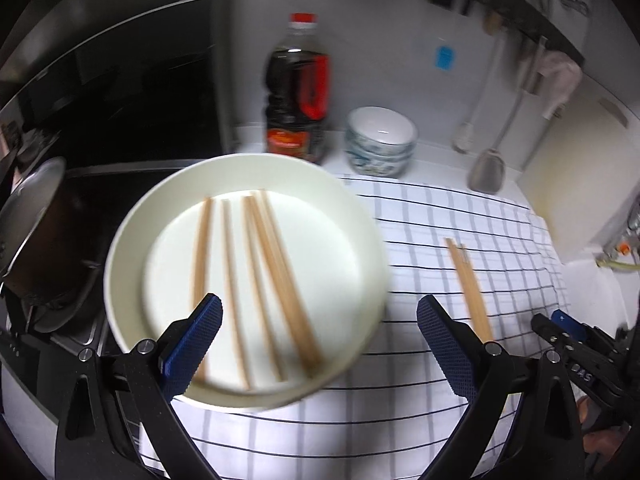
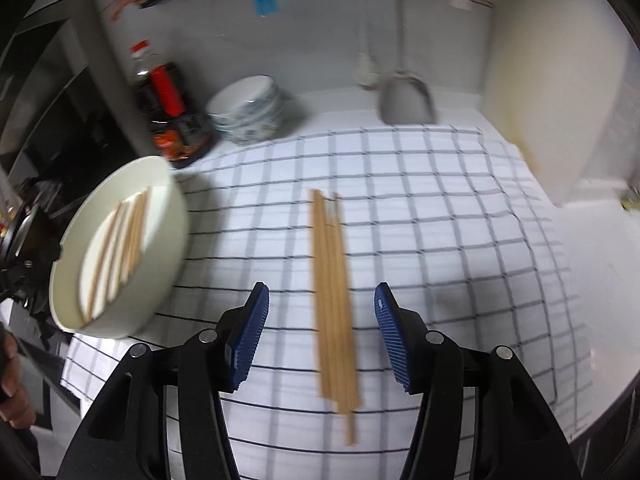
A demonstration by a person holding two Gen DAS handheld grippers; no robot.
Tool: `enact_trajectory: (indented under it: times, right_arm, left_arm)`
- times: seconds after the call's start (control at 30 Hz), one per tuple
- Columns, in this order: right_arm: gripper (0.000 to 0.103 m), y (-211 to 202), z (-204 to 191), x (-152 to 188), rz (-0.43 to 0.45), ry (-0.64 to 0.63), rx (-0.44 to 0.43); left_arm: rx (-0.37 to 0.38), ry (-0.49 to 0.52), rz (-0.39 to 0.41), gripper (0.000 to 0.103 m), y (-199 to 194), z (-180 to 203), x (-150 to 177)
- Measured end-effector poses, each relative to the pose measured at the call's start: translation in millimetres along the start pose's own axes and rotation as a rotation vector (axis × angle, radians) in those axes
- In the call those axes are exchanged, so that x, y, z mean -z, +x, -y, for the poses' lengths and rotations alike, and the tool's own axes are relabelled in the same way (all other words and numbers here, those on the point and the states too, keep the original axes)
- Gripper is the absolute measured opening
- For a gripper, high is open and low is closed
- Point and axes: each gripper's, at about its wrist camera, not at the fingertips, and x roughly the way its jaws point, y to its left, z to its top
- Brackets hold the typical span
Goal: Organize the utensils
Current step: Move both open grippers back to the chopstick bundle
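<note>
Right gripper jaws spread, empty, straddling chopstick bundle lying on checked cloth. Left gripper spread wide, nothing pinched, over white bowl left of bundle, more chopsticks inside. Advice: drop straight down, centre jaws, pinch whole bundle mid-length, keep sticks parallel.

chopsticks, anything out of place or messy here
Yes: the chopsticks are split. Several lie loose in the white dish, while a bundle lies on the checked cloth, ends uneven.
</note>
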Motion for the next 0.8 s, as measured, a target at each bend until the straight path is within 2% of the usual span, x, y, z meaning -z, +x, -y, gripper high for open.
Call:
enact_trajectory:
  times: [0.13, 0.27, 0.47, 0.8]
  right_arm:
    - [0.053, 9.7, 23.6, 10.2, -0.024, 0.010, 0.044]
    - [0.053, 22.8, 37.2, 15.4, -0.040, 0.013, 0.046]
    - [0.053, 51.3, 38.8, 20.1, -0.069, -0.023, 0.042]
    - [0.053, 82.2, 33.8, 29.4, -0.086, -0.090, 0.040]
  left_arm:
    - [0.032, 0.023, -0.005, 0.097, 2.0, 27.3, 6.4]
    - [0.048, 0.048, -0.020, 0.097, 7.2, 50.6, 14.6]
    - [0.035, 0.090, -0.052, 0.097, 25.3, 79.5, 25.9]
    - [0.021, 0.110, -0.096, 0.097, 43.3, 101.6, 44.9]
